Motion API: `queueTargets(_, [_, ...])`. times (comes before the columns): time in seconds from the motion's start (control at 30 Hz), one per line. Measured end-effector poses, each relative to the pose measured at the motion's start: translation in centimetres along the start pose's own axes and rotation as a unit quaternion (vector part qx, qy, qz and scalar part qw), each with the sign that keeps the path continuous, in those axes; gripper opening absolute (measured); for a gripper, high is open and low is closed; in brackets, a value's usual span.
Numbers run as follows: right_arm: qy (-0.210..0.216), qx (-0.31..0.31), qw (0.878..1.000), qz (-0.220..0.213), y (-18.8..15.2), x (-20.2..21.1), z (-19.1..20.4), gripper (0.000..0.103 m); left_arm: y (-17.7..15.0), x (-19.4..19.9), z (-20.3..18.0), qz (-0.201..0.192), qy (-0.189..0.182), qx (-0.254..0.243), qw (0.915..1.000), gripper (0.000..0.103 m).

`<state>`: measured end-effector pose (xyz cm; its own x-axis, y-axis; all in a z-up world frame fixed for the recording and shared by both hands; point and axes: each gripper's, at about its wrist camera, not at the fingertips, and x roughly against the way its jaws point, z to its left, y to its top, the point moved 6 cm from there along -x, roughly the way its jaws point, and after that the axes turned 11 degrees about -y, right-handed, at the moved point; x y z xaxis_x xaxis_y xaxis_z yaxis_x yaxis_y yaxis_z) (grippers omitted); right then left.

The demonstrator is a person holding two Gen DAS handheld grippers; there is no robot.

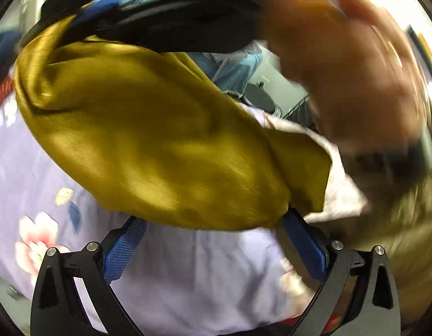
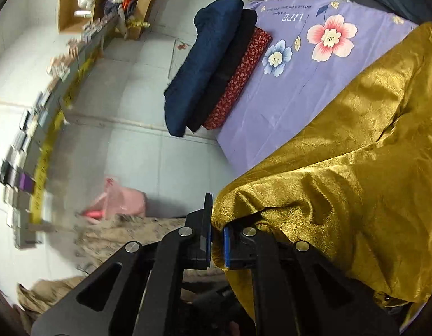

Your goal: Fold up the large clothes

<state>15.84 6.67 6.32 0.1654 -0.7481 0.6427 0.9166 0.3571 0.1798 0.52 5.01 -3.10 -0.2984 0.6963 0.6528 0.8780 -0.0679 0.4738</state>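
Gold cloth beside sheet's edge

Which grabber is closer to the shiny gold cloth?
Right. The right gripper is shut on an edge of the gold cloth. The left gripper is open just under the cloth; one blue pad seems to touch it.

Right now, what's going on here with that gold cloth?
A person is folding a large gold cloth over a bed with a lilac floral sheet, using a handheld gripper in each hand. The right gripper is shut on an edge of the cloth. The left gripper stands open, the cloth draped across its far finger. Three folded pieces are already stacked on the sheet.
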Motion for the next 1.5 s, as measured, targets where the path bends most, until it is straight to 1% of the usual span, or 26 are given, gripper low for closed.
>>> queueTargets(0.03, [-0.008,0.009,1.0,-0.002,-0.2,0.6,0.1,0.007,0.5,0.4,0.1,-0.015,-0.02,0.018,0.9995,0.096])
queueTargets(0.1, [-0.004,0.008,1.0,-0.016,-0.6,2.4,0.2,0.007,1.5,0.7,0.5,-0.028,-0.026,0.04,0.9985,0.089])
queueTargets(0.17, [-0.007,0.007,1.0,-0.028,-1.1,3.7,0.0,0.007,2.4,-0.2,1.2,-0.011,-0.016,0.056,0.9982,0.035])
queueTargets(0.23, [-0.015,0.011,0.999,-0.044,-1.5,4.9,0.3,0.007,3.2,-1.5,2.0,0.003,-0.004,0.078,0.9969,0.006])
queueTargets(0.37, [0.002,0.006,0.995,-0.104,-2.6,8.8,1.0,0.007,5.0,0.4,1.7,-0.02,0.024,0.056,0.9979,0.004])
queueTargets(0.5, [0.046,0.03,0.982,-0.182,-4.2,14.8,4.3,0.007,7.5,7.9,1.2,-0.075,0.037,0.035,0.9959,0.003])
queueTargets(0.57, [0.06,0.062,0.971,-0.224,-5.3,18.3,7.4,0.004,9.9,13.3,-0.1,-0.11,0.068,-0.01,0.9916,0.003])
queueTargets(0.63, [0.104,0.102,0.951,-0.272,-6.7,22.3,11.5,0.001,12.7,18.0,-2.1,-0.142,0.114,-0.065,0.9811,0.003])
queueTargets(0.67, [0.134,0.13,0.936,-0.297,-7.6,24.6,13.9,0.001,14.4,20.7,-3.6,-0.164,0.124,-0.094,0.9742,0.003])
queueTargets(0.7, [0.126,0.168,0.92,-0.332,-8.5,27.1,16.7,0.001,15.8,22.9,-5.2,-0.182,0.118,-0.116,0.9692,0.003])
queueTargets(0.73, [0.1,0.187,0.91,-0.356,-9.0,28.6,18.1,0.001,17.4,25.0,-7.1,-0.194,0.114,-0.14,0.9642,0.003])
queueTargets(0.8, [0.051,0.188,0.894,-0.404,-9.4,31.3,19.9,0.001,19.6,27.6,-11.7,-0.215,0.118,-0.208,0.9468,0.003])
queueTargets(0.87, [-0.022,0.168,0.882,-0.44,-9.4,31.8,19.4,0.008,21.0,28.2,-15.0,-0.216,0.099,-0.258,0.9365,0.003])
queueTargets(0.9, [-0.092,0.148,0.875,-0.452,-9.1,31.0,18.3,0.054,22.0,27.5,-17.1,-0.213,0.09,-0.271,0.9345,0.003])
queueTargets(0.93, [-0.145,0.128,0.87,-0.454,-9.2,29.7,17.1,0.093,22.7,26.6,-17.9,-0.207,0.085,-0.277,0.9344,0.003])
queueTargets(1.03, [-0.233,0.069,0.853,-0.461,-10.4,26.0,11.9,0.098,25.0,21.3,-18.3,-0.167,0.083,-0.282,0.9412,0.003])
queueTargets(1.1, [-0.286,0.032,0.844,-0.453,-11.8,22.9,8.6,0.098,26.1,16.1,-17.2,-0.125,0.086,-0.27,0.9509,0.003])
queueTargets(1.13, [-0.308,0.008,0.845,-0.438,-12.6,20.9,6.4,0.098,26.4,13.0,-16.0,-0.098,0.092,-0.26,0.9562,0.003])
queueTargets(1.17, [-0.314,-0.013,0.856,-0.41,-13.4,18.8,4.5,0.098,26.3,10.0,-14.5,-0.073,0.102,-0.253,0.9594,0.003])
queueTargets(1.23, [-0.304,-0.075,0.89,-0.331,-14.9,13.1,-0.3,0.098,26.2,3.6,-10.8,-0.007,0.115,-0.229,0.9665,0.007])
queueTargets(1.3, [-0.314,-0.131,0.905,-0.257,-16.2,7.6,-4.8,0.098,24.8,-1.1,-6.5,0.053,0.118,-0.175,0.9759,0.009])
queueTargets(1.33, [-0.324,-0.155,0.902,-0.241,-17.0,6.1,-6.7,0.098,24.0,-2.0,-5.2,0.072,0.112,-0.159,0.9782,0.013])
queueTargets(1.4, [-0.332,-0.189,0.898,-0.218,-18.1,3.7,-10.0,0.098,21.7,-2.9,-1.5,0.09,0.125,-0.125,0.9801,0.037])
queueTargets(1.43, [-0.348,-0.211,0.888,-0.213,-18.7,2.9,-11.7,0.098,20.1,-2.5,0.1,0.082,0.122,-0.113,0.9826,0.061])
queueTargets(1.47, [-0.365,-0.226,0.877,-0.216,-19.4,2.9,-12.8,0.098,18.9,-1.8,1.1,0.064,0.114,-0.103,0.986,0.078])
queueTargets(1.5, [-0.377,-0.234,0.869,-0.221,-20.3,3.0,-13.7,0.098,17.1,-0.4,1.7,0.05,0.109,-0.099,0.9878,0.081])
